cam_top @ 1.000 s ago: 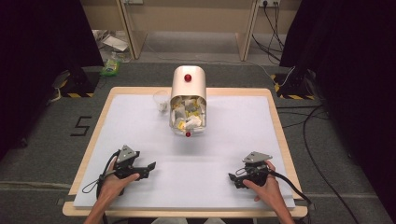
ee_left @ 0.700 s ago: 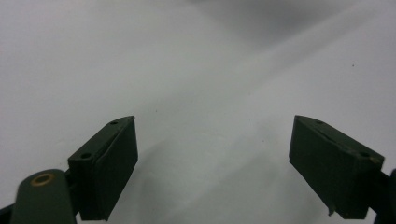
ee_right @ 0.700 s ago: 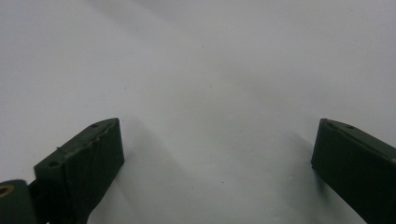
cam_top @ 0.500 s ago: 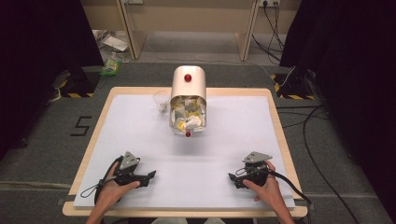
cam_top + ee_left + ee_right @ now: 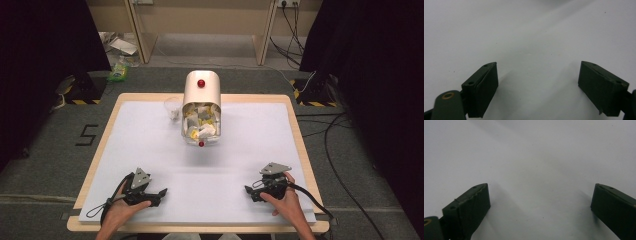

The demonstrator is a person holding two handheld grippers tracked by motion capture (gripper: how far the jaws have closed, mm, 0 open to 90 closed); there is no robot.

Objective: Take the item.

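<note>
Resting low at the near table (image 5: 150, 145) edge, left gripper (image 5: 159, 193) and right gripper (image 5: 248, 190) both have jaws wide, nothing between them (just white surface). Bin (image 5: 201, 107) full of scraps stands far-centre, a clear cup (image 5: 173, 108) just beside it.

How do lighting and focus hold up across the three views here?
High view: even light on the white table top, dark curtains at both sides, slight softness overall. Left gripper view: the open hand-held gripper is soft-edged, casting faint shadows. Right gripper view: similarly blurry, greyish surface, dim toward the corners.
</note>
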